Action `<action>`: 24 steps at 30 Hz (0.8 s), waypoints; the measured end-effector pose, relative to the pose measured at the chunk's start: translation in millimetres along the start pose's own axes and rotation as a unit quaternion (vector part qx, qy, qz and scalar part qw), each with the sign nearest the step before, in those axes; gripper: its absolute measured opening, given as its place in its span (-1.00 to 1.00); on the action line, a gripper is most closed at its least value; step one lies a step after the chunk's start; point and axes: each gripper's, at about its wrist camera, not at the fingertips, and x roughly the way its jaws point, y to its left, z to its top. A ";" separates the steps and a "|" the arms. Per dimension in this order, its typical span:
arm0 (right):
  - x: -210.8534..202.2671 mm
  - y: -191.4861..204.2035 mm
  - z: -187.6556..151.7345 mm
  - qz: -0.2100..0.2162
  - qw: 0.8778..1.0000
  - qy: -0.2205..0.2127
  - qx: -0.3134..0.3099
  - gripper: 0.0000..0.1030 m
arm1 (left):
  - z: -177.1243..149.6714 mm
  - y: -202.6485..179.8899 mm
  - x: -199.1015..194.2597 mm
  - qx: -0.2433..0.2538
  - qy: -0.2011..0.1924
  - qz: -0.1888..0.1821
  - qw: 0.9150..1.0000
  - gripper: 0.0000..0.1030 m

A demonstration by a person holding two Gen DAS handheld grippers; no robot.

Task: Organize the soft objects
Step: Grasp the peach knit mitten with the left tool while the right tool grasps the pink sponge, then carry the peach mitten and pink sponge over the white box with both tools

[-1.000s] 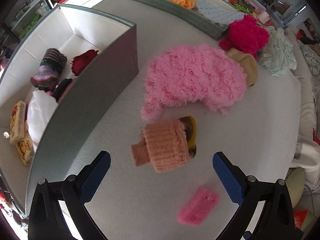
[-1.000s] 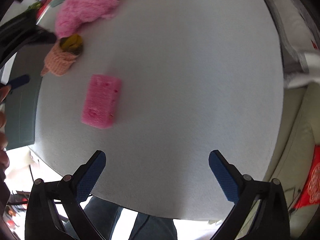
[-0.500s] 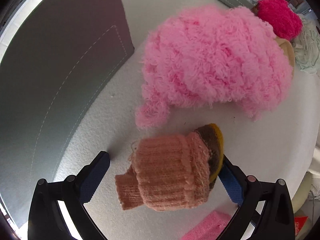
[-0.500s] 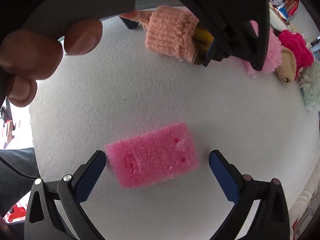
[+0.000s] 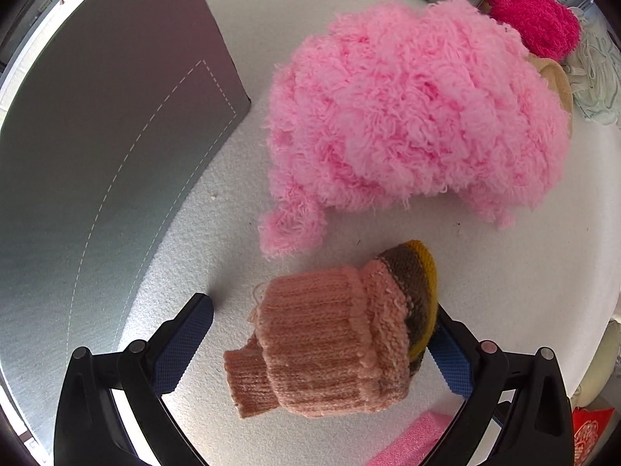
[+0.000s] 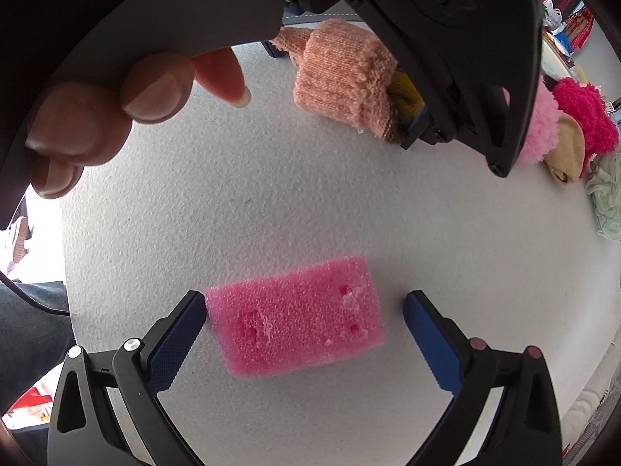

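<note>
Your left tongs [image 5: 324, 343] straddle the peach knit mitten [image 5: 330, 345], spread wide; your right tongs [image 6: 304, 328] straddle the dented pink sponge [image 6: 295, 324], also spread, beside the grey box [image 5: 97, 155]

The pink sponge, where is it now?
In the right wrist view the pink sponge lies flat on the white table, between the open right gripper's fingers, touching the left one; the peach sock lies beyond.

White felt tabletop [image 6: 271, 202], jeans [image 6: 31, 334]
</note>
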 end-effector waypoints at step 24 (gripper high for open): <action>-43.1 -20.1 -77.3 0.004 0.973 0.044 0.225 0.46 | -16.1 -40.5 -7.2 0.103 -0.014 0.015 0.995 0.04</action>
